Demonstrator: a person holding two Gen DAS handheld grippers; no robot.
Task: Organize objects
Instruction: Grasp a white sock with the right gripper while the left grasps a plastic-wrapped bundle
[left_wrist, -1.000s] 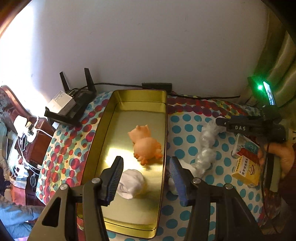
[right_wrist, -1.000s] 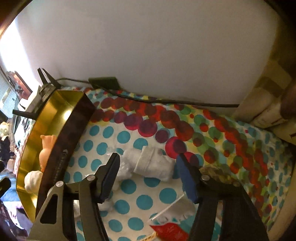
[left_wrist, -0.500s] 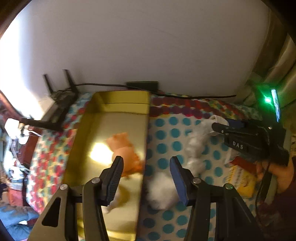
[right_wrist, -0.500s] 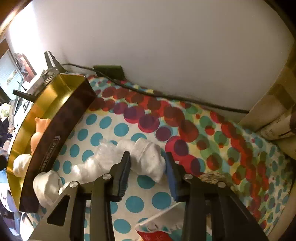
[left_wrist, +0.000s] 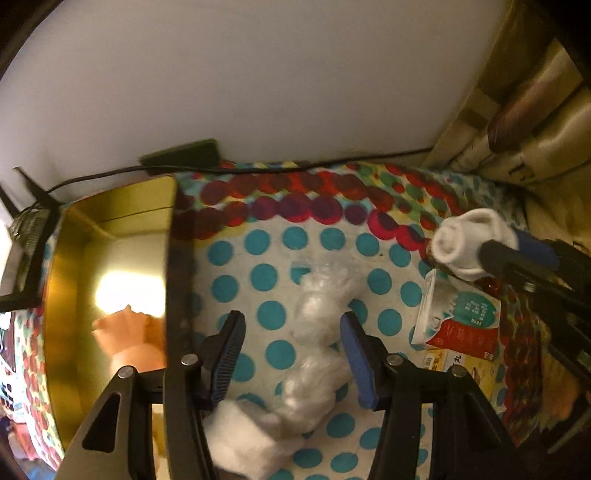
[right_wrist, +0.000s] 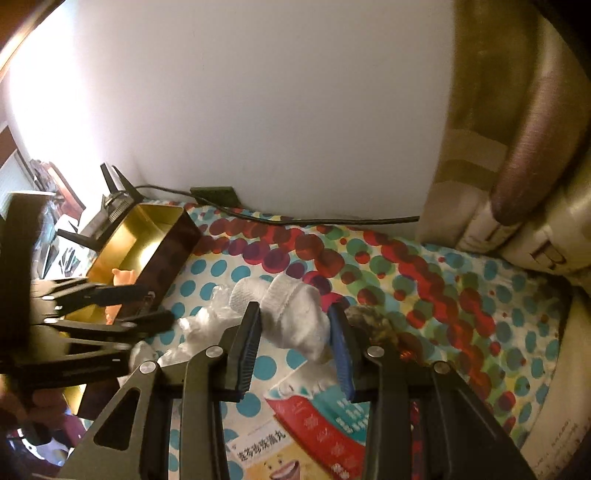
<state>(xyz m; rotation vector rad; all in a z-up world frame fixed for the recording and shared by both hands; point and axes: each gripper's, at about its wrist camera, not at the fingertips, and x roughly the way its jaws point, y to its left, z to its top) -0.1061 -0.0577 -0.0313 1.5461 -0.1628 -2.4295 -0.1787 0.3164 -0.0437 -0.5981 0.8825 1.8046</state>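
Observation:
My right gripper (right_wrist: 295, 332) is shut on a rolled white sock (right_wrist: 295, 314) and holds it above the dotted cloth; it also shows in the left wrist view (left_wrist: 467, 243). My left gripper (left_wrist: 291, 350) is open and empty, over a crumpled clear plastic wrap (left_wrist: 317, 328) on the cloth. Another white sock (left_wrist: 243, 443) lies just below it beside the gold tin (left_wrist: 118, 210). An orange pig toy (left_wrist: 125, 343) lies inside the tin.
Two medicine boxes (left_wrist: 458, 321) lie on the cloth at the right, also below my right gripper (right_wrist: 314, 424). A router (right_wrist: 110, 206) and a cable (right_wrist: 295, 219) sit along the wall. A curtain (right_wrist: 517, 147) hangs at the right.
My right gripper closed on the white sock and lifted it. My left gripper moved right from over the tin to over the plastic wrap, staying open.

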